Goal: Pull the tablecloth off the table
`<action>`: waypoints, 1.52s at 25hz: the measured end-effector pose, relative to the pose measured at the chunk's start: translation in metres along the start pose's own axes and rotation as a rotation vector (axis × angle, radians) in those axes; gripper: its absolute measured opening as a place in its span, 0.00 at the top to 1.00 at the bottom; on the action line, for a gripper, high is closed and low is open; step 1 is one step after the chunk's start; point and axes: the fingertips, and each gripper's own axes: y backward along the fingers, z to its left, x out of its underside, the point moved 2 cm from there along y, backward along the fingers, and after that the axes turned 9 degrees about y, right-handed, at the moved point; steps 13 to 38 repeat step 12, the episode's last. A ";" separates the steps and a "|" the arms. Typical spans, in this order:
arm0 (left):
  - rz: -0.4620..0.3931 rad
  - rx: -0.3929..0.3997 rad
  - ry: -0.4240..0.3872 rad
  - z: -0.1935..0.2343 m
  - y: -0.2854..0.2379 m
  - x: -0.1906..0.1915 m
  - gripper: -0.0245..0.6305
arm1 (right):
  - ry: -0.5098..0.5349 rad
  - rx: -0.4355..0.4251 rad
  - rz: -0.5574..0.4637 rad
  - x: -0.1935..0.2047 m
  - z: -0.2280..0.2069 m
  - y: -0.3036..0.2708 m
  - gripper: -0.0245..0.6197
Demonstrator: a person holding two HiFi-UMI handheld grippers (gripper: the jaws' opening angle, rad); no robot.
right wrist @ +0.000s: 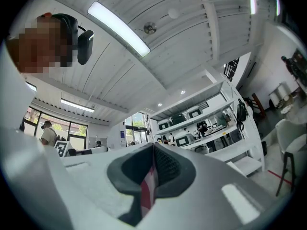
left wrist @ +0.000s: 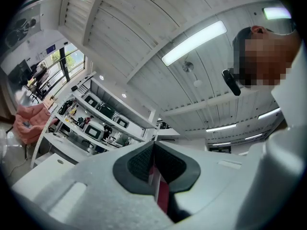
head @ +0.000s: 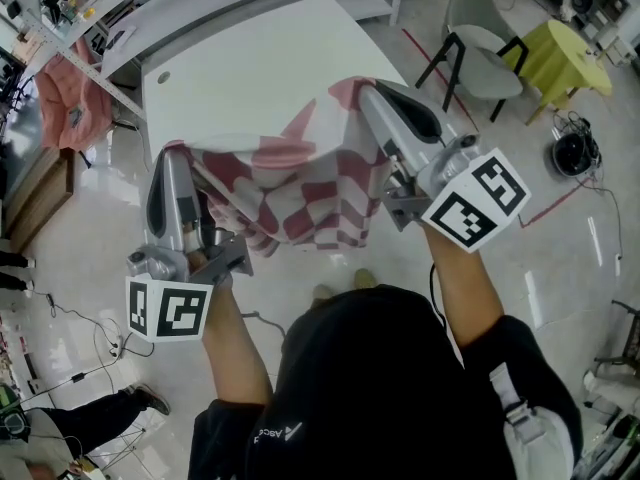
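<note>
Two pinch points: the left gripper (head: 176, 156) and the right gripper (head: 368, 92) each clamp a fold of the red-and-white checked tablecloth (head: 305, 193), lifted at the near edge of the white table (head: 250, 68). The spaced grips likely keep it spread, so it slides off evenly.

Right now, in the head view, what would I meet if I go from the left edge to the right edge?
pink garment → left claw → checked tablecloth → right claw → grey chair → yellow-green round table
</note>
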 end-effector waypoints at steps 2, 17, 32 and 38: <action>0.005 0.005 0.003 0.001 -0.001 0.001 0.95 | 0.003 0.004 0.003 0.001 0.000 0.000 0.96; 0.018 0.023 0.009 0.001 -0.005 0.002 0.95 | 0.015 0.014 0.011 0.001 0.003 0.000 0.96; 0.018 0.023 0.009 0.001 -0.005 0.002 0.95 | 0.015 0.014 0.011 0.001 0.003 0.000 0.96; 0.018 0.023 0.009 0.001 -0.005 0.002 0.95 | 0.015 0.014 0.011 0.001 0.003 0.000 0.96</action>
